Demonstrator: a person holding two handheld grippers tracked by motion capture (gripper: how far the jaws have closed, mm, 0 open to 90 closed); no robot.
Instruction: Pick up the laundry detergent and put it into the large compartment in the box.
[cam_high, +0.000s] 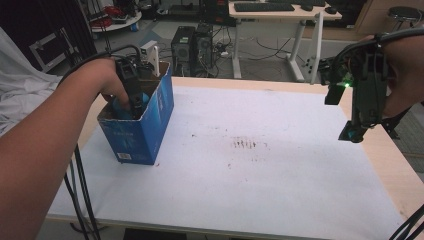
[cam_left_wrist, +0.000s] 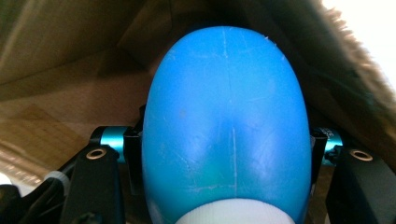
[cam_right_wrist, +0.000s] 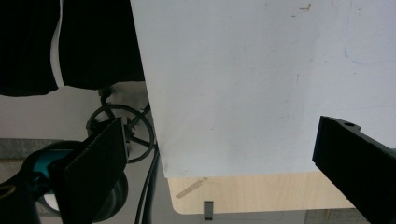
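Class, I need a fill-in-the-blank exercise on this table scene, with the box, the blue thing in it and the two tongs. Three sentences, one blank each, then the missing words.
1. The left tongs reach down into the blue ____ at the table's left side.
2. The left tongs are shut on a smooth bottle whose colour is ____.
3. The right tongs hang above the table with their jaws ____ and nothing between them.

Missing words: box; blue; open
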